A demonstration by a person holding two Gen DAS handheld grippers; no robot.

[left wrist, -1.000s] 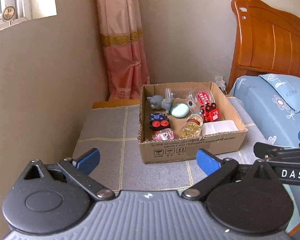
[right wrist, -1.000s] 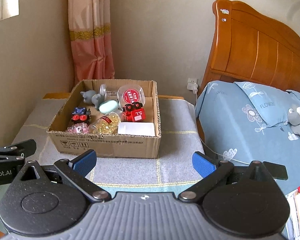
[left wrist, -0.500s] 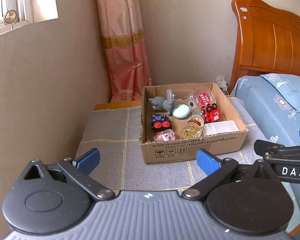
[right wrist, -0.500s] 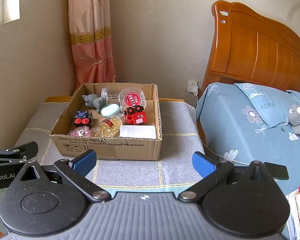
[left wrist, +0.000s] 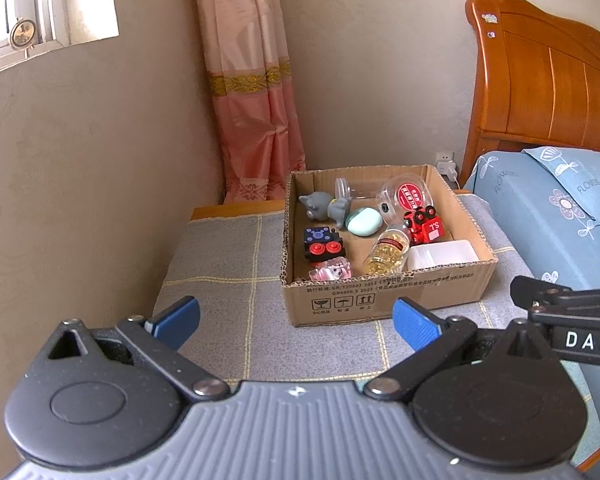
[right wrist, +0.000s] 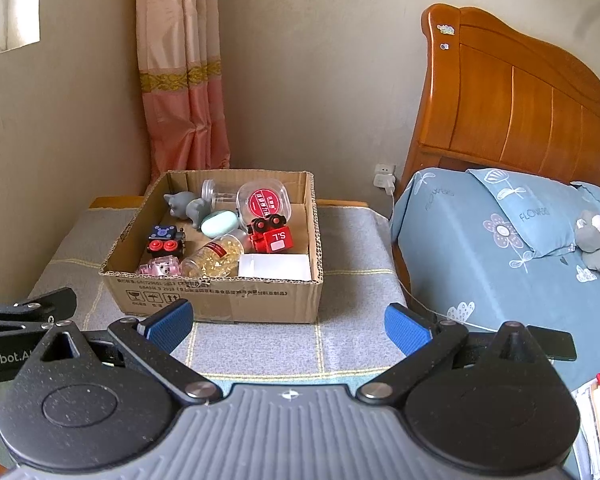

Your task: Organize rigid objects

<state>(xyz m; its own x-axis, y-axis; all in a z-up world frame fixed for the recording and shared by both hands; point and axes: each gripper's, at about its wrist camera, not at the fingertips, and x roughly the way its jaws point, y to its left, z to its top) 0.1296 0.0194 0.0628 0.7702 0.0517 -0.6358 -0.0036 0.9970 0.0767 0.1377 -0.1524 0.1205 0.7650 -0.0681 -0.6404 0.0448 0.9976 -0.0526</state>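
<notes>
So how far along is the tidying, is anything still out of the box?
Looks mostly done: the toys, jars and white case all lie inside the cardboard box on the grey cloth. Nothing is in hand; the left gripper and right gripper are both open and empty. Nothing loose shows on the cloth.

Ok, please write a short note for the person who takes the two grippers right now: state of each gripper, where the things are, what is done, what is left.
Left gripper: open, holds nothing, short of the box.
Right gripper: open, holds nothing, also short of the box.
Brown cardboard box stands on the grey checked cloth. Inside lie a red toy train, a black toy block with red buttons, a grey animal figure, a mint oval case, a clear bottle of yellow capsules and a white flat box.
Done: nothing is taken out.
Left: all sorting.
</notes>
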